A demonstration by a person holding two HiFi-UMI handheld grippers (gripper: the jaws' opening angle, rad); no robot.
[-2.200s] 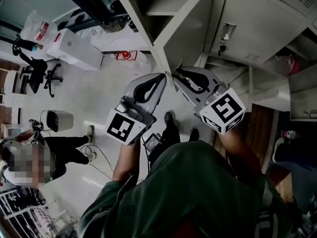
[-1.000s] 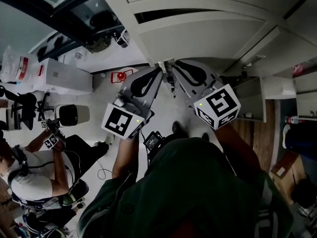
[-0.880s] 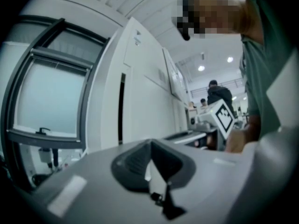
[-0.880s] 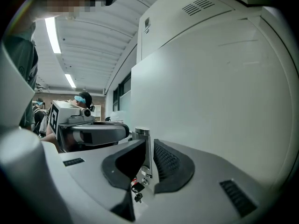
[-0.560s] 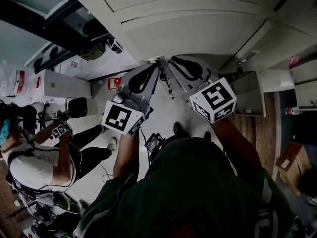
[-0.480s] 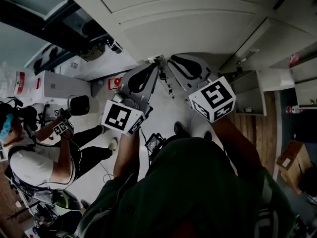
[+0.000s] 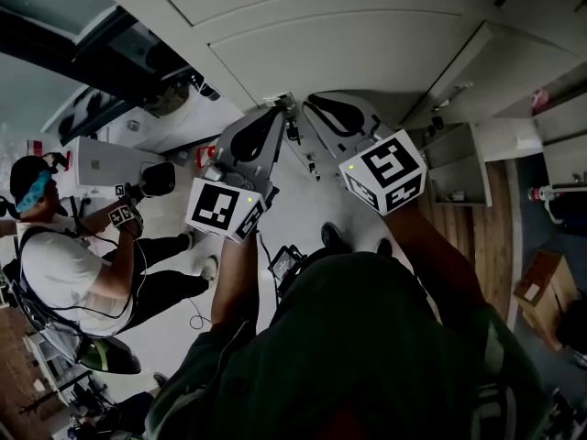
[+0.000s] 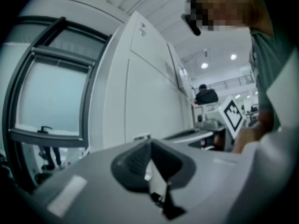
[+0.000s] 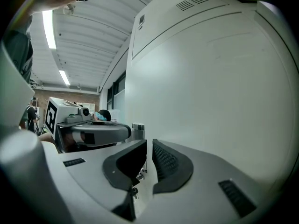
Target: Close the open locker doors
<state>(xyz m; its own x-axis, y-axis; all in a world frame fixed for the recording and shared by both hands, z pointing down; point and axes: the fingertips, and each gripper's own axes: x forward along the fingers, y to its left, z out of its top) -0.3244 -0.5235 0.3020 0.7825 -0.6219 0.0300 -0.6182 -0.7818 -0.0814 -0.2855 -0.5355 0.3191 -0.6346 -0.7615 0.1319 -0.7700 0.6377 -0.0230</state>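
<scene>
We see off-white locker doors (image 7: pixel 367 44), our pale grey left gripper (image 7: pixel 278 113) and right gripper (image 7: pixel 310 108) with dark grey ribbed pads (image 9: pixel 168 161), black-and-white square-marked left cube (image 7: pixel 224 211) and right cube (image 7: pixel 383 170), and our dark green shirt (image 7: pixel 367 356).

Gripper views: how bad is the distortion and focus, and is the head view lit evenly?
Left gripper view: fisheye bows the window frame, near left gripper soft. Right gripper view: locker door bulges, ceiling light glares. Head view: dark, vignetted.

The person wears a dark green top (image 7: pixel 358 356) with short sleeves. The left gripper (image 7: pixel 282 108) and right gripper (image 7: pixel 307 104) have grey shells and black ribbed pads (image 9: pixel 166 161); each carries a white cube (image 7: pixel 225 211) with black square markers.
</scene>
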